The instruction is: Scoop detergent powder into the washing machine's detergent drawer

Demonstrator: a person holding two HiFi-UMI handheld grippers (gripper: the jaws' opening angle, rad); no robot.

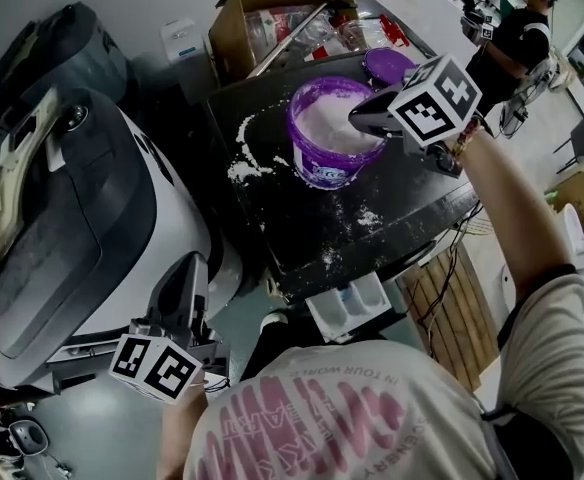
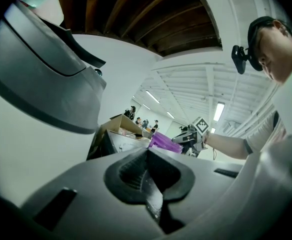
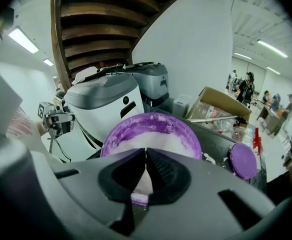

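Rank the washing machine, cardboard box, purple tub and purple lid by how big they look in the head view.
1. washing machine, by far the largest.
2. cardboard box and purple tub: about alike, and the box sits farther from the camera, so I leave them unranked.
3. purple lid, smallest.

Bg: white wall (image 3: 196,44), grey floor (image 1: 82,418). White ceiling w/ fluorescent strip lights (image 2: 219,111); dark wooden beams (image 3: 96,29) overhead nr the wall. Black table (image 1: 412,203), cardboard box (image 1: 234,28) at its far end, wooden slats (image 1: 452,298) beside it. People (image 3: 246,86) far back.
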